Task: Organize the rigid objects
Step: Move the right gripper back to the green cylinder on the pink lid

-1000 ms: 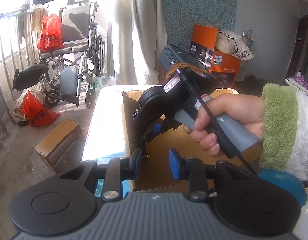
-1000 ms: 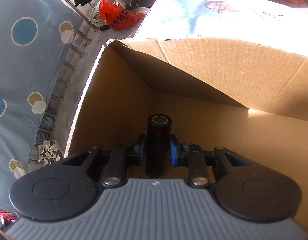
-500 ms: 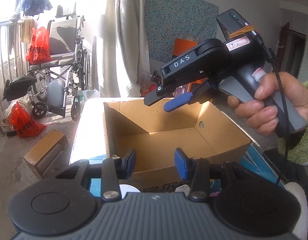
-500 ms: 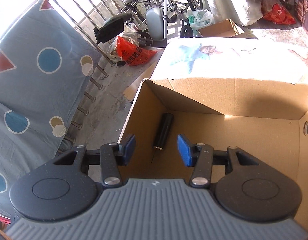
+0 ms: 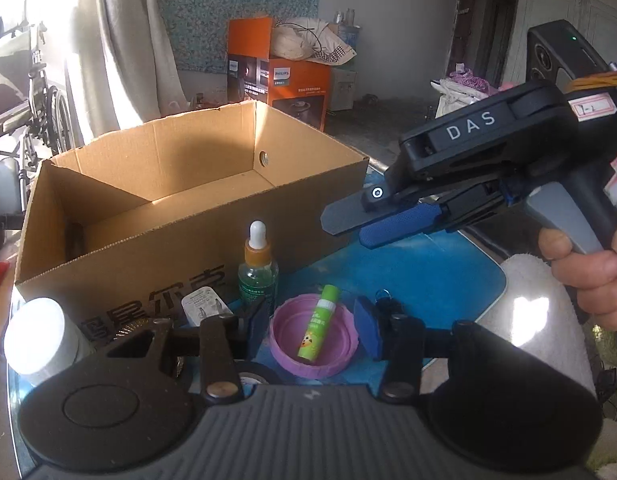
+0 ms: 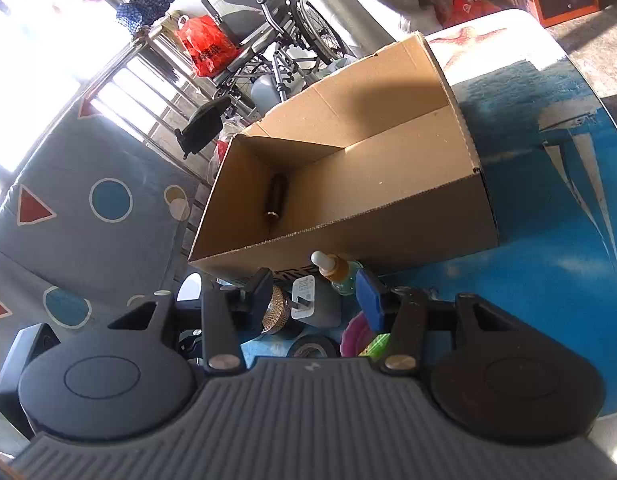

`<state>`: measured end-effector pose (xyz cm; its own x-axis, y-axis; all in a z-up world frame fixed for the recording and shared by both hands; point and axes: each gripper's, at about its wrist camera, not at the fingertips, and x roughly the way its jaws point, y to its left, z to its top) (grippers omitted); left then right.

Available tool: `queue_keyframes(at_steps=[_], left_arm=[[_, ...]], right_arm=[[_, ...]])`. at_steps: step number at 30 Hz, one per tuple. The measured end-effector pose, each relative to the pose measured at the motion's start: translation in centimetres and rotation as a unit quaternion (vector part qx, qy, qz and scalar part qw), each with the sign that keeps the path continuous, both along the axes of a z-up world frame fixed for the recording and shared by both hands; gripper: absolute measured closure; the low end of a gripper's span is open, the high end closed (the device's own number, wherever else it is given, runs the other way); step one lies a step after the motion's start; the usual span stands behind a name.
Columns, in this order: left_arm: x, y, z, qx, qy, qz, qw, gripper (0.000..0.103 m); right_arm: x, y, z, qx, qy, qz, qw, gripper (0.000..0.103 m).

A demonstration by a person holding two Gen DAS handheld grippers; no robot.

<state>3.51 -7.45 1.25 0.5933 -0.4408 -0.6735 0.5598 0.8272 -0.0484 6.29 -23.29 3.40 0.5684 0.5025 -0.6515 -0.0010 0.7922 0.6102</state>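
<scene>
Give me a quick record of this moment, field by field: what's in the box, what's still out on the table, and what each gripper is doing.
box: open cardboard box on the blue table
in box: black cylinder, lying in a corner
still out: dropper bottle, white jar
glue stick: green glue stick lying in the pink lid
left gripper: open, empty
right gripper: open, empty

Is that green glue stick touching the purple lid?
Touching. In the left wrist view the green glue stick lies inside the purple lid, its lower end resting on the lid's floor and its top leaning over the far rim.
</scene>
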Motion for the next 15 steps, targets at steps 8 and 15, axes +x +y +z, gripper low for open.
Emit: queue_keyframes(at_steps=[8,15], left_arm=[[1.9,-3.2,-4.0,0.055,0.03,-0.009,0.998,0.07],[3.5,-3.7,-5.0,0.062,0.047,-0.001,0.997,0.075]], right_arm=[[-2.3,0.7,-7.5,0.05,0.052,-0.05,0.996,0.066],[-0.4,2.8,-9.4,0.027,0.06,-0.041,0.997,0.073]])
